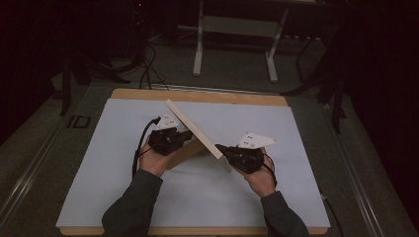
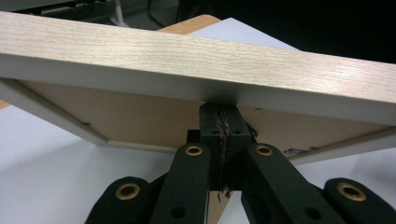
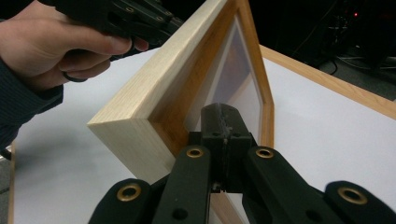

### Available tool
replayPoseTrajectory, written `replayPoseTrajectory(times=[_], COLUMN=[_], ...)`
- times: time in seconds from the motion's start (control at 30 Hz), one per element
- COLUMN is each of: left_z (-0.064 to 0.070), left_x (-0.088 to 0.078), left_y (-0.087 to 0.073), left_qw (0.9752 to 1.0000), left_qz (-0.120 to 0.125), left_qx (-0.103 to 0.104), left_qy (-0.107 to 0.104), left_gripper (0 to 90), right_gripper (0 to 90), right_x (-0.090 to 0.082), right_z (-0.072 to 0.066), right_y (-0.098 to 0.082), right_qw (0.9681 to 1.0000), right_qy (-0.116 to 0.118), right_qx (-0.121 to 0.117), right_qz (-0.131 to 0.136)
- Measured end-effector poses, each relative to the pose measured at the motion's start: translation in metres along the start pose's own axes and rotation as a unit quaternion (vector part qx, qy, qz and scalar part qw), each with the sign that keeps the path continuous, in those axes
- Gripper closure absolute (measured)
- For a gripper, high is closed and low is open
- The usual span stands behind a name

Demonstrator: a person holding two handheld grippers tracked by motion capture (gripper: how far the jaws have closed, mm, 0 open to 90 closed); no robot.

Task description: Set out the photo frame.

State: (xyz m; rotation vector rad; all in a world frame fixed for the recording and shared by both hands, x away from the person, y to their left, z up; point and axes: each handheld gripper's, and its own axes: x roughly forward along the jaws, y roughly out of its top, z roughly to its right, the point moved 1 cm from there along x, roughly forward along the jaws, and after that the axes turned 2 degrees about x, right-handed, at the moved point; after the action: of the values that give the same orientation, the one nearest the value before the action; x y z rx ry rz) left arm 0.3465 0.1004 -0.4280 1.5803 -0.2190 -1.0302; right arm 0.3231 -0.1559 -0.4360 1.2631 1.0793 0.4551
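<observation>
A wooden picture frame [image 1: 192, 129] stands tilted on edge mid-tabletop [image 1: 296, 148]. Left gripper [image 1: 170, 138] props its back, jaws closed and empty; right gripper [image 1: 237, 155] steadies the near corner, jaws closed, probably to turn it over.

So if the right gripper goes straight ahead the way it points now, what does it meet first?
The right gripper points at the inner side of the wooden picture frame. Its closed jaws appear already at or against the frame's inner edge near the pale glass panel, so it would likely press into the frame at once; the exact contact is unclear.
</observation>
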Motion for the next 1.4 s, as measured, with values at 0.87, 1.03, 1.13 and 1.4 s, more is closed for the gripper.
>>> replayPoseTrajectory(times=[0.87, 1.03, 1.13, 1.4], left_z=[-0.003, -0.004, -0.005, -0.006], left_x=[0.007, 0.007, 0.008, 0.009], left_y=[0.003, 0.003, 0.003, 0.003], left_qw=[1.0000, 1.0000, 1.0000, 0.9999], left_qz=[-0.002, -0.001, 0.000, 0.000], left_qx=[0.000, -0.002, -0.003, -0.005], left_qy=[-0.005, -0.008, -0.009, -0.013], left_gripper=[90.0, 90.0, 90.0, 90.0], right_gripper=[90.0, 90.0, 90.0, 90.0], right_x=[0.006, 0.007, 0.007, 0.008], right_z=[-0.009, -0.010, -0.011, -0.011], right_y=[0.005, 0.005, 0.006, 0.006], right_qw=[0.9998, 0.9998, 0.9997, 0.9997], right_qy=[0.016, 0.018, 0.019, 0.020], right_qx=[-0.012, -0.013, -0.013, -0.013], right_qz=[-0.001, -0.001, -0.001, -0.001])
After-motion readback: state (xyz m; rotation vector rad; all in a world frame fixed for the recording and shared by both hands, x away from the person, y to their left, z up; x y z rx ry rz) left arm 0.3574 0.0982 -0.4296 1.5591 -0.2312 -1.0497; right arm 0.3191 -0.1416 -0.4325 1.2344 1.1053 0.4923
